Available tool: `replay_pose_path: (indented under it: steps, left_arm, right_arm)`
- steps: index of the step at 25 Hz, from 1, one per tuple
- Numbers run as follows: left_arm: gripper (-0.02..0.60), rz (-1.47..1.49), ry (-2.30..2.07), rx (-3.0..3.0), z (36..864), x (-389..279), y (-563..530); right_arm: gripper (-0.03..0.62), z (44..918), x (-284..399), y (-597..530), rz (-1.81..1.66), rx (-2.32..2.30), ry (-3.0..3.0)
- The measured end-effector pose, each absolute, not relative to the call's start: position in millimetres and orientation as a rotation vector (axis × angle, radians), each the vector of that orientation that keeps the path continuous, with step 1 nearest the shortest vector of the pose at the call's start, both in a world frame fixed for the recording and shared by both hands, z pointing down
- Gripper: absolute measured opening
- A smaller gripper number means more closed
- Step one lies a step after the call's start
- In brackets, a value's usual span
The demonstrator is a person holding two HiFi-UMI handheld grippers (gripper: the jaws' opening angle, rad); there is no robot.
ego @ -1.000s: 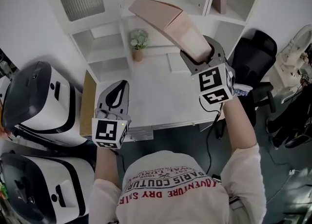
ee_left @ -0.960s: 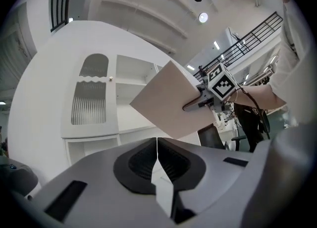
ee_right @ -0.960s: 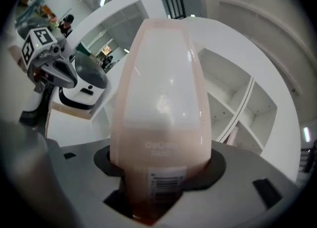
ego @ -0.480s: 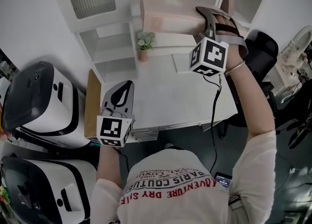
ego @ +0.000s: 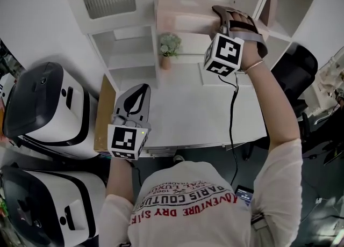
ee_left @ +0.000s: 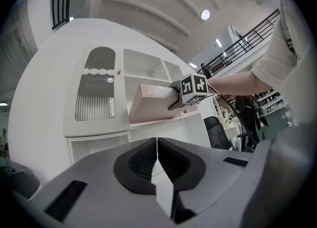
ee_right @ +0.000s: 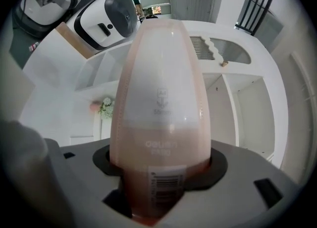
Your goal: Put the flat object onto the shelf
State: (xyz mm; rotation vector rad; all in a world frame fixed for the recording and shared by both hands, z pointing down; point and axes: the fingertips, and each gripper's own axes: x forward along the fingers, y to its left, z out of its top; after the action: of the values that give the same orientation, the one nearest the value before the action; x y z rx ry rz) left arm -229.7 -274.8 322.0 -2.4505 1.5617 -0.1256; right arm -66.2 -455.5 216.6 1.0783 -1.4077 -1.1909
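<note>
The flat object is a pale pink file box (ego: 183, 17) with a barcode label (ee_right: 161, 103). It lies level with its far end inside an upper compartment of the white shelf unit (ego: 129, 42). My right gripper (ego: 221, 19) is shut on its near end, and the pads press both of its broad faces (ee_right: 161, 172). From the left gripper view the box (ee_left: 151, 104) shows resting along a shelf board. My left gripper (ego: 138, 91) hangs low over the desk, shut and empty (ee_left: 157, 160).
A small potted plant (ego: 169, 47) stands on the white desk (ego: 204, 111) just below the box. A pink book (ego: 273, 1) stands upright in the right-hand shelf. White machines (ego: 48, 106) sit at the left, a black chair (ego: 295, 68) at the right.
My right gripper has lifted the box from a tilt above the desk, levelled it and pushed it further into the shelf compartment. The left gripper has hardly moved.
</note>
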Motion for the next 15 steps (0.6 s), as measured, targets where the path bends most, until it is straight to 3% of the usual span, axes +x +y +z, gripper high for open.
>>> replay_pose_path:
  steps: [15]
  left_arm:
    - [0.018,-0.115,1.608,-2.432,322.0,-234.8,-344.0]
  right_arm:
    - [0.370,251.6,-78.0,-522.6,-1.003,0.898,-1.485]
